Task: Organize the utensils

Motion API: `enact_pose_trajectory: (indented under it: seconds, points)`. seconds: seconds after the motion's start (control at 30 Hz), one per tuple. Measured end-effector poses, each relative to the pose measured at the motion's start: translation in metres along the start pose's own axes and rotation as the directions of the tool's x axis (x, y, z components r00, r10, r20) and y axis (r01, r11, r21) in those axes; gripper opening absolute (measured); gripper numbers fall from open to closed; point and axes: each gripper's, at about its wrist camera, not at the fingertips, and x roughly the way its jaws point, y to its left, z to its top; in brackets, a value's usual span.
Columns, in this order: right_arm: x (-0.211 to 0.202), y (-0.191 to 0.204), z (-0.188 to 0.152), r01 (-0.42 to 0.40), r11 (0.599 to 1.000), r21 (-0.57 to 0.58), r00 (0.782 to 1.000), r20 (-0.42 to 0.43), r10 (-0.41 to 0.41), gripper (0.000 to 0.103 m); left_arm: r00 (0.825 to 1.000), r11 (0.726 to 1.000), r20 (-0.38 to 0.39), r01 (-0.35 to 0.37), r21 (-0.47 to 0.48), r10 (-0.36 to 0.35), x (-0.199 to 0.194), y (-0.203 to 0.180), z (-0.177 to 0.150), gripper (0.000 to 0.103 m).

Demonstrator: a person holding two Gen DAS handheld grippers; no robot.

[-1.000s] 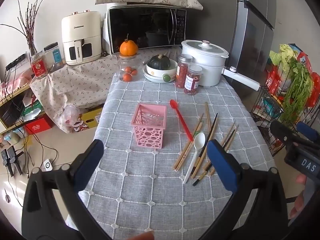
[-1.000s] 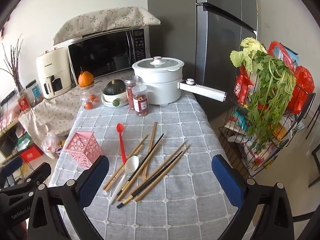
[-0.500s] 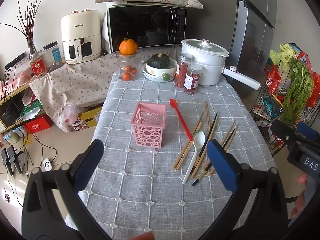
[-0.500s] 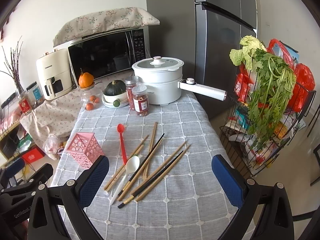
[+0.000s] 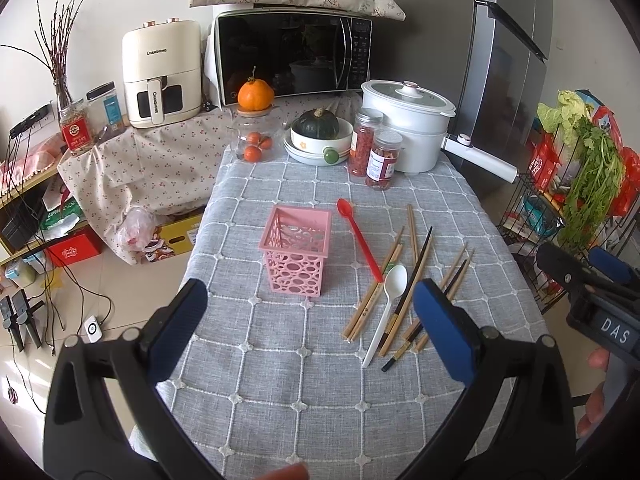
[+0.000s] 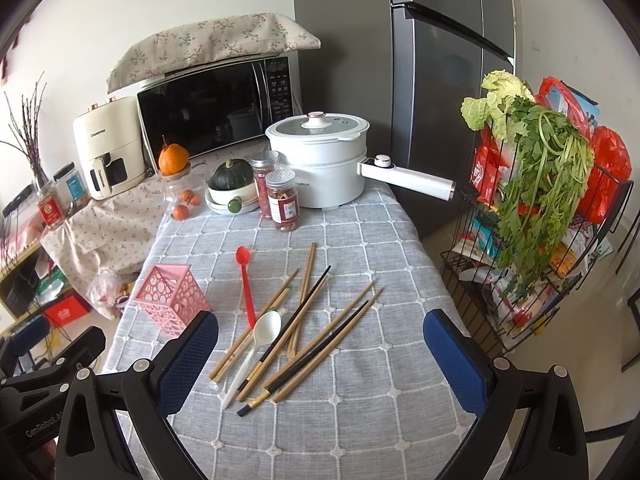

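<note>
A pink perforated utensil holder [image 5: 297,249] stands upright and empty on the grey checked tablecloth [image 5: 280,360]; it also shows in the right wrist view [image 6: 173,298]. Right of it lie a red spoon [image 5: 359,238], a white spoon [image 5: 386,312] and several wooden and black chopsticks [image 5: 416,280] in a loose pile. The right wrist view shows the red spoon [image 6: 247,285], white spoon [image 6: 256,350] and chopsticks [image 6: 316,328]. My left gripper [image 5: 310,334] is open and empty above the table's near edge. My right gripper [image 6: 322,364] is open and empty over the near part of the pile.
At the table's back stand a white electric pot [image 5: 408,136] with a long handle, two red-filled jars [image 5: 376,154], a bowl with a squash [image 5: 318,136] and a glass jar with oranges [image 5: 256,140]. A wire rack with greens [image 6: 532,216] stands right of the table.
Both grippers have moved slightly closer to the table; the right view has shifted a little forward over the pile. Nothing on the table has moved.
</note>
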Motion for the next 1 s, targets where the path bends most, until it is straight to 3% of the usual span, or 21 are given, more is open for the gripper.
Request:
enact_pose_trajectory:
  seconds: [1.0]
  points:
    - [0.0024,0.0041,-0.0022,-0.005,1.0,-0.011,1.0,-0.009,0.005,0.103,1.0,1.0,0.007,0.004,-0.002,-0.004,-0.0041,-0.0046,0.0033,0.102]
